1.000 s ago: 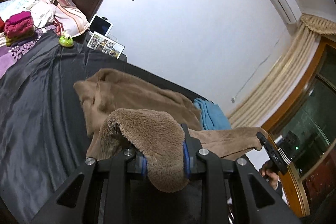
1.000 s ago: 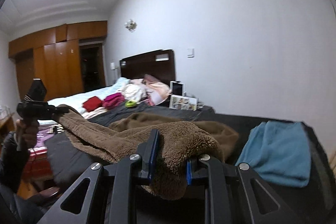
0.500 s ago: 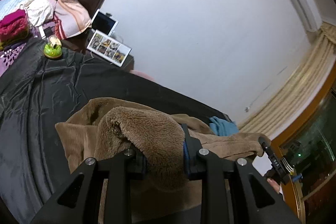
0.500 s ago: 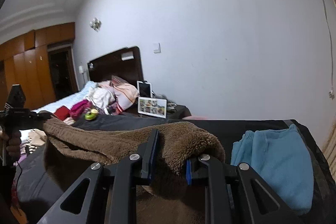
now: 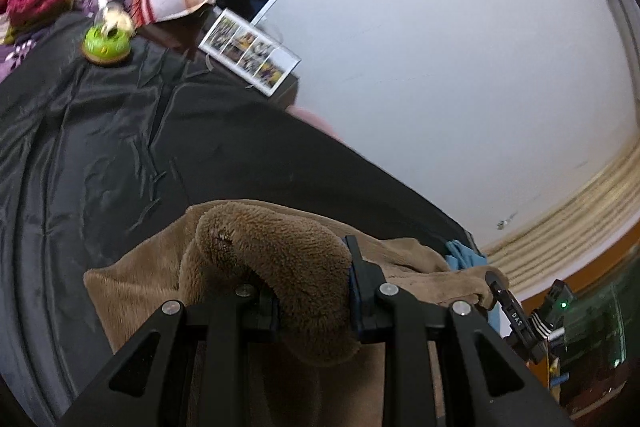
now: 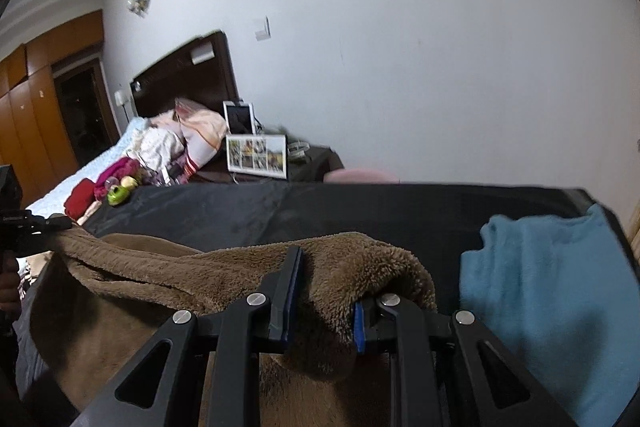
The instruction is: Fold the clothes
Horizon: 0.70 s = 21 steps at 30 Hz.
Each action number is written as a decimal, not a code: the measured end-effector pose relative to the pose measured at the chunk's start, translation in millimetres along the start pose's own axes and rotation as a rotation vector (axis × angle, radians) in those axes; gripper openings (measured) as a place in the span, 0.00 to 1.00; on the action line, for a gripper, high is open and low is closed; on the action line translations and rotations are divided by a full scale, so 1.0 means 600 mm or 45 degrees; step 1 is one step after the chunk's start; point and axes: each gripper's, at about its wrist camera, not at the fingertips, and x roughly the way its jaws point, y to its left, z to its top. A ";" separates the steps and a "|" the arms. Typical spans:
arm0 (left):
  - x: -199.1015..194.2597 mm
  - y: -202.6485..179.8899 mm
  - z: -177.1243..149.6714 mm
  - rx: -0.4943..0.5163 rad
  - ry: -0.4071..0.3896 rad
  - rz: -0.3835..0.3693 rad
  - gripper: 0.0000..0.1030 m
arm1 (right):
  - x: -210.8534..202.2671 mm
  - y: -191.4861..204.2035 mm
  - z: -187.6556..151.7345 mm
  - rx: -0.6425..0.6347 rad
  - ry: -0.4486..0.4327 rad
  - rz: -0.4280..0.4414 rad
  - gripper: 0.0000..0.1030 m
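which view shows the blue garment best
The right wrist view: the blue garment fills its lower right, lying flat on the black sheet beside the brown fleece. The left wrist view shows only a small blue sliver behind the fleece.

Brown fleece point(image 6: 224, 279) (blue garment point(image 6: 536, 291) beside)

- White wall point(image 6: 400, 47) with a light switch point(image 6: 263, 28).
- Dark wooden headboard point(image 6: 188, 75).
- Orange-brown wardrobe point(image 6: 32, 107) at left.
- Beige curtain point(image 5: 568, 227) beside a wood-framed window point(image 5: 600, 315).
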 end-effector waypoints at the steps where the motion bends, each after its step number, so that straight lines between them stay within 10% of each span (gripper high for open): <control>1: 0.009 0.006 0.002 -0.011 0.011 0.006 0.28 | 0.017 -0.001 -0.001 -0.001 0.021 -0.008 0.22; 21: 0.086 0.035 0.030 -0.131 0.110 0.088 0.55 | 0.107 -0.035 -0.021 0.122 0.177 0.061 0.33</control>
